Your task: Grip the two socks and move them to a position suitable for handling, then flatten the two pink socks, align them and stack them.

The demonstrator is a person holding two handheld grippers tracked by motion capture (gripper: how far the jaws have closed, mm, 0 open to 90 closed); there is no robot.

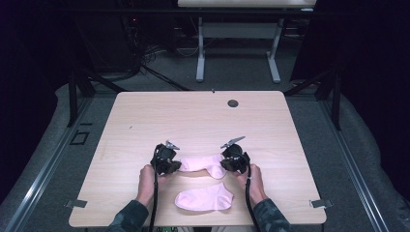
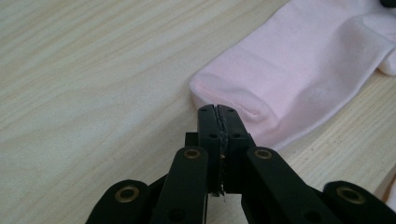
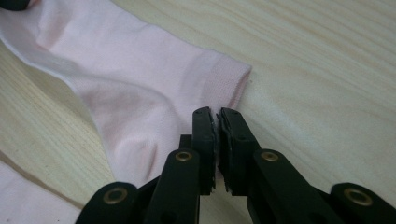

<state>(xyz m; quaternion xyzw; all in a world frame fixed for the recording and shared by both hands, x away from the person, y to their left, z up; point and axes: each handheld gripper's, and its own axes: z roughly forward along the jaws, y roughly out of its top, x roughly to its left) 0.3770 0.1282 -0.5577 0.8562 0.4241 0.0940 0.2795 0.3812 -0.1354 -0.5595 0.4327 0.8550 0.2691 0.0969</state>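
We see a light wooden table with two pink socks on it, and we use the far pink sock as our landmark. It lies flat near the front middle of the table, stretched from side to side between the two grippers. The left gripper sits at the left end of this sock, held by the person's left hand. In the left gripper view, the left gripper has its two black jaws pressed tight together, with the tips touching the rounded end of the far pink sock; a small fold of pink cloth bunches right at the tips, so it looks like a pinch on the sock's edge. The right gripper sits at the right end of the sock, held by the right hand. In the right gripper view, the right gripper has its jaws almost together, with only a thin crack between them (we cannot tell if any cloth is caught there), and the tips sit just at the ribbed cuff end of the far pink sock. The near pink sock lies just in front of our landmark sock, closer to the person, between the two sleeves and not touching either gripper.
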